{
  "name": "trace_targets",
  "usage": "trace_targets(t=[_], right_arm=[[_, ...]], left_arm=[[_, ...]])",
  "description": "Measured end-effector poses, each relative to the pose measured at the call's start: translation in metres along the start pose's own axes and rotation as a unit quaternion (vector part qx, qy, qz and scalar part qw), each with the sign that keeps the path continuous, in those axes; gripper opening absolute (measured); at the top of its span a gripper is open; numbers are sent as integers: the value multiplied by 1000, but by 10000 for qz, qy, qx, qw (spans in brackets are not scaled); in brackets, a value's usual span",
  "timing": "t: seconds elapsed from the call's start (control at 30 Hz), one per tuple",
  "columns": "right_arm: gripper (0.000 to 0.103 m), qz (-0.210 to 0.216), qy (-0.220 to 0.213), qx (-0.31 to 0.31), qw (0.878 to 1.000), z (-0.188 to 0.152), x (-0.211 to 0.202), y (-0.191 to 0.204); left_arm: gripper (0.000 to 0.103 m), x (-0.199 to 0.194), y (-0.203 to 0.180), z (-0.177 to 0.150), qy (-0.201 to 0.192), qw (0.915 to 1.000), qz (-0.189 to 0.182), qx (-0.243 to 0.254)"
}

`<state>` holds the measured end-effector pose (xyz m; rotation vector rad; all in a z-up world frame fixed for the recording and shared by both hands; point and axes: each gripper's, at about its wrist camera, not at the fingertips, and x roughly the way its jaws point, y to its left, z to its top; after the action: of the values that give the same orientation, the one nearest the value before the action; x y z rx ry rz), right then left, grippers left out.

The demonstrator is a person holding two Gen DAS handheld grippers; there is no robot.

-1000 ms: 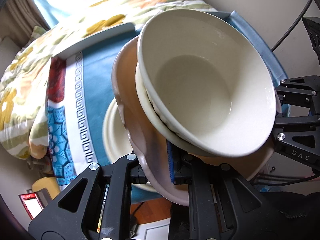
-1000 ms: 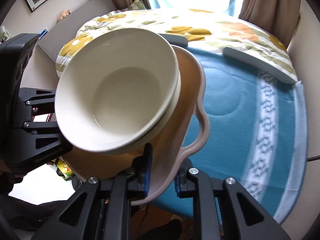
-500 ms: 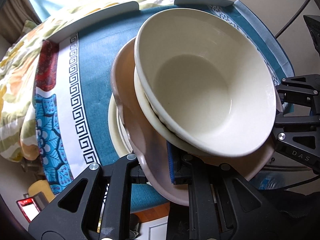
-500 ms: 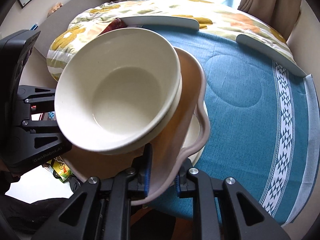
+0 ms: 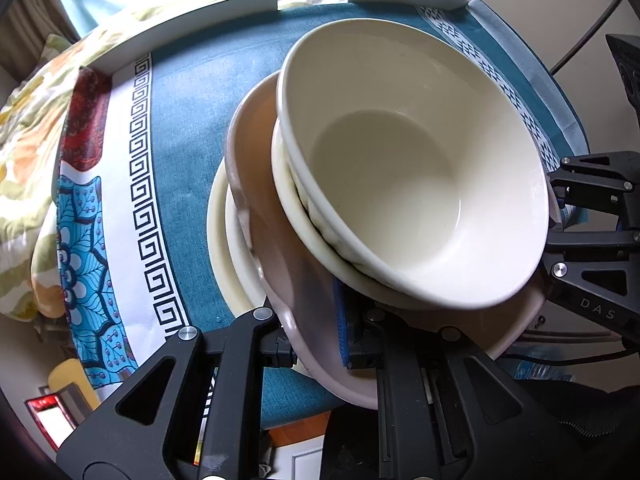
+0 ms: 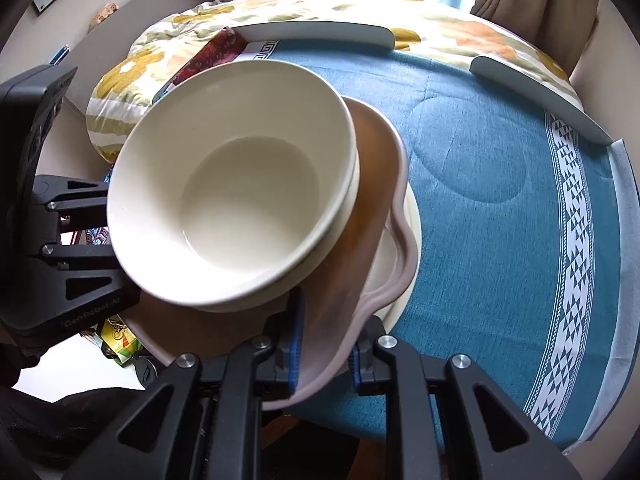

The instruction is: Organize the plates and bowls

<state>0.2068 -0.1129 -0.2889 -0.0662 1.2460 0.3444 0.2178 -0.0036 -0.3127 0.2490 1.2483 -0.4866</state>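
Observation:
A pink scalloped plate (image 5: 276,240) (image 6: 372,216) carries two stacked cream bowls (image 5: 408,168) (image 6: 236,204). My left gripper (image 5: 316,336) is shut on the plate's rim on one side. My right gripper (image 6: 324,344) is shut on its rim on the opposite side. The plate is tilted and held just above a cream plate (image 5: 220,232) (image 6: 408,264) that lies on the blue tablecloth (image 5: 188,128) (image 6: 488,184). Most of the cream plate is hidden under the pink one.
White raised rails (image 5: 180,28) (image 6: 316,32) edge the far side of the table. A floral quilt (image 6: 440,20) lies behind them. The cloth's patterned white border (image 5: 148,200) (image 6: 572,248) runs near the table edges.
Both grippers have carried the pink plate with its bowls forward over the table and lower, so it now hangs closely over the cream plate. Both grips are unchanged.

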Motion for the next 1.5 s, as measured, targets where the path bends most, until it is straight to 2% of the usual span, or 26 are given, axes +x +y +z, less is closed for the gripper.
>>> trace_targets(t=[0.13, 0.33, 0.57, 0.63, 0.83, 0.9, 0.97, 1.03, 1.07, 1.13, 1.2, 1.23, 1.27, 1.5], right_arm=[[17, -6, 59, 36, 10000, 1, 0, -1], [17, -24, 207, 143, 9997, 4, 1, -1], [17, -32, 327, 270, 9991, 6, 2, -1], [17, -10, 361, 357, 9987, 6, 1, -3], [17, -24, 440, 512, 9977, 7, -10, -5], [17, -8, 484, 685, 9965, 6, -15, -7], [17, -2, 491, 807, 9955, 4, -20, -7], [18, -16, 492, 857, 9951, 2, -24, -7], [18, -16, 480, 883, 9949, 1, -26, -7], [23, -26, 443, 917, 9948, -1, -32, -6], [34, -66, 384, 931, 9949, -3, -38, -5], [46, -89, 357, 964, 9947, -4, -42, -5], [49, -88, 324, 995, 9945, -5, -45, -5], [49, -255, 7, 1113, 9935, -16, -74, -1]], left_arm=[[13, 2, -5, 4, 112, 9997, 138, 149], [19, 4, -8, 12, 520, 9981, 149, 304], [28, 2, -6, 16, 873, 9958, -177, 214], [33, 0, -7, 16, 912, 9953, -237, 207], [36, -5, -8, 17, 1033, 9942, -273, 119], [38, -10, -7, 16, 1028, 9942, -291, 80], [48, -16, -8, 15, 1005, 9945, -289, 102], [63, -26, -11, 15, 895, 9956, -218, 178], [64, -29, -12, 15, 871, 9958, -204, 209], [66, -35, -15, 14, 857, 9958, -193, 258], [66, -40, -14, 12, 834, 9960, -186, 243], [66, -43, -14, 10, 815, 9962, -210, 220], [66, -46, -13, 9, 792, 9964, -228, 202], [66, -83, -22, -4, 312, 9993, -211, 85]])
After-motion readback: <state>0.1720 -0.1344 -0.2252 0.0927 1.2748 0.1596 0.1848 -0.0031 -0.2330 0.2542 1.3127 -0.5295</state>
